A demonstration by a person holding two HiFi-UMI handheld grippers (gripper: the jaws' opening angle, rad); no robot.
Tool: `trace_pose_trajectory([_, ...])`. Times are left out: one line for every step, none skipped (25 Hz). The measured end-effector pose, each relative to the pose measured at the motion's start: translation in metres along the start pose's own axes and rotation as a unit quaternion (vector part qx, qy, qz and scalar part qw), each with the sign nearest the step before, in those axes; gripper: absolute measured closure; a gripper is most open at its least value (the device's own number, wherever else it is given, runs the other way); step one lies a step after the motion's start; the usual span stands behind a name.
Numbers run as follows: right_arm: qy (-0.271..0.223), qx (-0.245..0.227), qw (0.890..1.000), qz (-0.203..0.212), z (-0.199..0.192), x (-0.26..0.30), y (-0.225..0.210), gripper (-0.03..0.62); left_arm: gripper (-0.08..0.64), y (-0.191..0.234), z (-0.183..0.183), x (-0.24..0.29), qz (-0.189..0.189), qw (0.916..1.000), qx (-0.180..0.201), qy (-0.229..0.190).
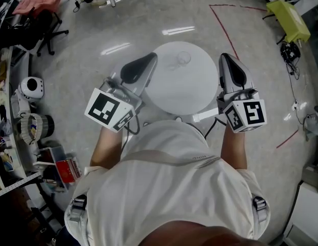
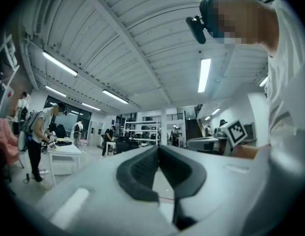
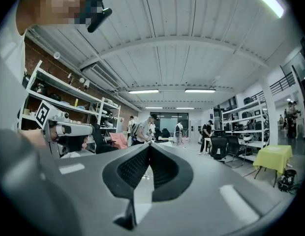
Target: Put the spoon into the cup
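While I stand over the round white table [image 1: 184,94], I hold both tools up in front of me, pointing out across the room and not down at the tabletop. My left gripper [image 1: 153,56] reaches over the table's far left edge. In the left gripper view [image 2: 159,148] its two dark padded jaws meet at the tips, with nothing between them, only floor showing through the gap behind. My right gripper [image 1: 223,56] is at the table's right edge, just off the rim. In the right gripper view [image 3: 150,146] its jaws are likewise pressed together and empty.

The clear glass cup [image 1: 183,59] stands upright on the far part of the table, between the two gripper tips and apart from both, a little nearer the left one. A short white strip [image 1: 204,116] shows at the table's near right edge, close to my body; it is too small for me to tell whether it is the spoon.

Red tape lines [image 1: 221,25] cross the grey floor beyond the table. A yellow-covered stand [image 1: 288,13] [image 3: 273,157] sits far right, and an office chair draped in pink cloth [image 1: 43,3] far left. People [image 3: 141,128] are working at benches deeper in the room.
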State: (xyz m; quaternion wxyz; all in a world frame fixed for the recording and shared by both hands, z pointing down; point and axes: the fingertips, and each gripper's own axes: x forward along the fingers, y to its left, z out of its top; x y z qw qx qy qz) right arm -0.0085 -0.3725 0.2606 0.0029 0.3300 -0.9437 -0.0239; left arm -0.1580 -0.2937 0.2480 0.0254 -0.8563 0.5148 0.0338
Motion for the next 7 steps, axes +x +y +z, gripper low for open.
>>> trace_pose_trajectory([-0.002, 0.003, 1.000, 0.005, 0.001, 0.000, 0.001, 0.586, 0.558, 0.000, 0.000, 0.000, -0.001, 1.0000, -0.002, -0.001])
trace_pose_trajectory([-0.007, 0.006, 1.000, 0.011, 0.003, 0.001, 0.002, 0.586, 0.558, -0.001, 0.000, 0.001, -0.001, 1.0000, -0.002, -0.001])
trace_pose_trajectory([-0.012, 0.009, 1.000, 0.018, 0.005, 0.001, 0.004, 0.586, 0.558, 0.000, 0.000, 0.002, -0.002, 1.0000, -0.002, -0.001])
trace_pose_trajectory([-0.016, 0.009, 1.000, 0.024, 0.006, 0.002, 0.006, 0.586, 0.558, 0.000, 0.000, 0.002, -0.002, 1.0000, -0.002, -0.001])
trace_pose_trajectory([-0.019, 0.009, 0.999, 0.028, 0.007, 0.003, 0.009, 0.586, 0.558, 0.001, -0.001, 0.001, -0.002, 1.0000, -0.002, 0.000])
trace_pose_trajectory([-0.020, 0.007, 0.999, 0.032, 0.008, 0.004, 0.011, 0.586, 0.558, 0.002, -0.002, 0.000, -0.002, 1.0000, -0.003, 0.000])
trace_pose_trajectory([-0.021, 0.006, 0.999, 0.035, 0.008, 0.005, 0.014, 0.586, 0.558, 0.003, -0.003, 0.000, -0.001, 1.0000, -0.003, 0.000])
